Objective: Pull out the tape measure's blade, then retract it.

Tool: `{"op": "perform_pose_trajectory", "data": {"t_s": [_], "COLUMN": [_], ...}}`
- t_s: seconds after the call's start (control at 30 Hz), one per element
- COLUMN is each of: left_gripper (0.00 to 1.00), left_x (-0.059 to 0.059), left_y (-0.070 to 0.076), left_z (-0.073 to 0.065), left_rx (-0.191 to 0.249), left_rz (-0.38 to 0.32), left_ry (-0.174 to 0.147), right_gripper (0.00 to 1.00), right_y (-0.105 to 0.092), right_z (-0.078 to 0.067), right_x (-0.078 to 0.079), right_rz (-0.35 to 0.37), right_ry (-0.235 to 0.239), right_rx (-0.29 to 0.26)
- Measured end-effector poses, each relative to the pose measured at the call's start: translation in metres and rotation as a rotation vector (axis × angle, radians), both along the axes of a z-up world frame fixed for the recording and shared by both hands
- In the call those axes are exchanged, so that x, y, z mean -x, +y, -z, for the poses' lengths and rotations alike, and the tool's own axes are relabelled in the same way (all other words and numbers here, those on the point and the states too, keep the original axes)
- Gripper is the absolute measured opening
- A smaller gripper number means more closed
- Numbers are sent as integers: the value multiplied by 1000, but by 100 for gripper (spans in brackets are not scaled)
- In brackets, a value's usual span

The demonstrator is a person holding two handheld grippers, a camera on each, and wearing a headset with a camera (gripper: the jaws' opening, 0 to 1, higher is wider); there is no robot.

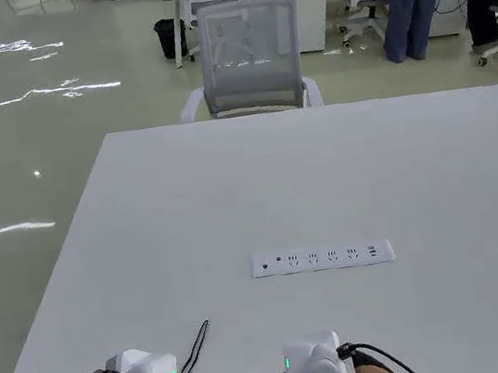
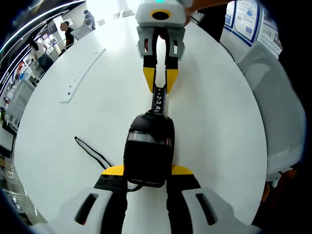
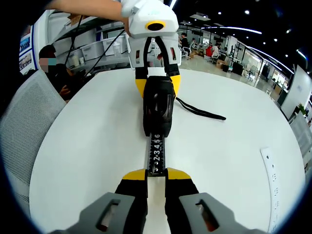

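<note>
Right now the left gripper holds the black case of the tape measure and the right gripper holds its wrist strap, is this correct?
Not quite. The right gripper holds the end of the blade, not the wrist strap, which lies loose on the table; the right gripper view shows it. The left gripper does hold the black case.

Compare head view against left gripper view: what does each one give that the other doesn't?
Head view: the chair at the far edge of the table, glossy floor beyond. Left gripper view: the blade with digits 2, 3, 4 legible, the right gripper shut on it, the left gripper shut on the tape measure. Shared: the table, power strip, black strap, both grippers.
</note>
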State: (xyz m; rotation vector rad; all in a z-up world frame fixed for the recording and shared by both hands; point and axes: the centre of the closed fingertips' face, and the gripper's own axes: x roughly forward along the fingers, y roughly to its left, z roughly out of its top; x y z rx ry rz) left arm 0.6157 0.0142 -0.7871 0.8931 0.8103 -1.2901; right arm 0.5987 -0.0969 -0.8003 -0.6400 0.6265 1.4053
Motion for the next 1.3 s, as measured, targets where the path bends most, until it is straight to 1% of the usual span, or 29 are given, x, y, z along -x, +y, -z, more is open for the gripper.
{"op": "perform_pose_trajectory", "data": {"t_s": [0.8, 1.3], "left_gripper": [26, 26], "left_x": [0, 0], "left_y": [-1, -1], "left_z": [1, 1], "left_rx": [9, 6], "left_rz": [-6, -8], "left_ry": [2, 1], "right_gripper": [10, 10], "right_y": [-16, -26], "right_z": [2, 2], "right_x": [0, 1], "right_rz": [20, 19], "right_ry": [25, 32], "right_rx": [5, 6]}}
